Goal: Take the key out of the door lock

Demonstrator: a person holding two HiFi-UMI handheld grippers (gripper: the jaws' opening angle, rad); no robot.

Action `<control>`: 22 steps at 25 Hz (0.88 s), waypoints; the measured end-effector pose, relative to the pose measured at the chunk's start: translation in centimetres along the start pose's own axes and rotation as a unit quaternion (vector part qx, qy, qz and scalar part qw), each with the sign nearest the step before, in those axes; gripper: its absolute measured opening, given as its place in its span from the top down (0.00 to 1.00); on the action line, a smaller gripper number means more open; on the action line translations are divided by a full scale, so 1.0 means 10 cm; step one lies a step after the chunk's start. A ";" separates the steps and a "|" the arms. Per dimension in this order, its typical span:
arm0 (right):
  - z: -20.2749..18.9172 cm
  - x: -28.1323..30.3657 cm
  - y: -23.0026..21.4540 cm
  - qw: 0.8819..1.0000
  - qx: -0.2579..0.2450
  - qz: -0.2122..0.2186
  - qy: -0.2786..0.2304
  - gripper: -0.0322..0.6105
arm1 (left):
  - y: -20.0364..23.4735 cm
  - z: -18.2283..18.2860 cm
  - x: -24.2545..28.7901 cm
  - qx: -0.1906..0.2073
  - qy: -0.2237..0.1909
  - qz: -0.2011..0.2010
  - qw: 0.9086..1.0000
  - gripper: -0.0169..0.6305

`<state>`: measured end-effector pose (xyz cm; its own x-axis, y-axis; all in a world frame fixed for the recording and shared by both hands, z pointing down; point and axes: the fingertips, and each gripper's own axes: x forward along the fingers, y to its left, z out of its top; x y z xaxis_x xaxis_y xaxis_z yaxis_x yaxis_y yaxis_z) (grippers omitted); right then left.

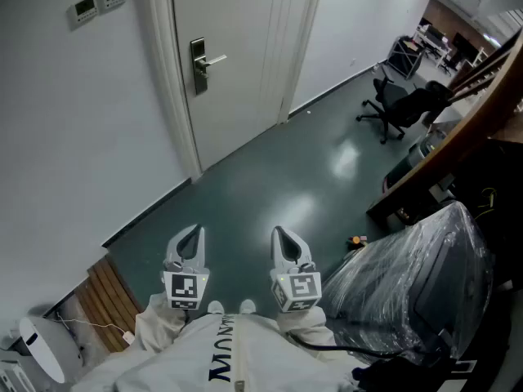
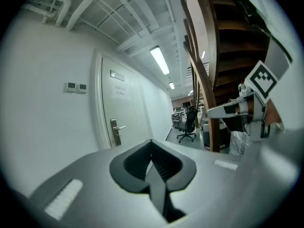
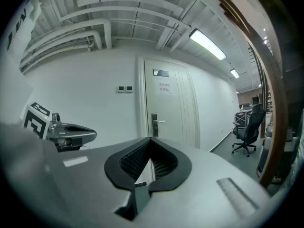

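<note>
Though glossy, dark floor (image 1: 278, 178) by white door (image 1: 237, 96)

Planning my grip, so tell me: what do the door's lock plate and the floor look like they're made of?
Lock plate: probably brushed or polished metal, silvery with a bright lever. Floor: smooth dark green, likely vinyl or coated; glossy light reflections.

The door (image 1: 237, 72) stands ahead, its lock plate (image 1: 198, 65) on the left edge. Two wall control panels (image 1: 98, 4) sit left of the door frame. An office chair (image 1: 392, 104) stands well off to the right, and a plastic-wrapped bundle (image 1: 417, 276) lies nearer, also right.
</note>
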<state>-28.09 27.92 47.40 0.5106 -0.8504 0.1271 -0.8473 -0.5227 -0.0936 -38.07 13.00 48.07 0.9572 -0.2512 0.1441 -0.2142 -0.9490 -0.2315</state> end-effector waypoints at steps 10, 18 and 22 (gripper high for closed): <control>-0.02 -0.03 -0.21 1.000 0.003 0.003 -0.003 0.95 | -0.14 -0.01 0.13 -0.002 0.004 0.004 1.000 0.97; 0.03 -0.14 -0.59 1.000 0.022 -0.005 -0.016 0.95 | -0.37 0.09 0.37 0.006 -0.001 -0.004 1.000 0.97; -0.02 -0.20 -0.79 0.999 0.030 -0.017 -0.013 0.95 | -0.51 0.10 0.46 0.012 0.001 -0.014 1.000 0.97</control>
<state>-22.45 33.71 48.11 0.5436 -0.8327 0.1055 -0.8192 -0.5537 -0.1496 -32.40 16.85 48.94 0.9621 -0.2256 0.1533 -0.1829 -0.9505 -0.2514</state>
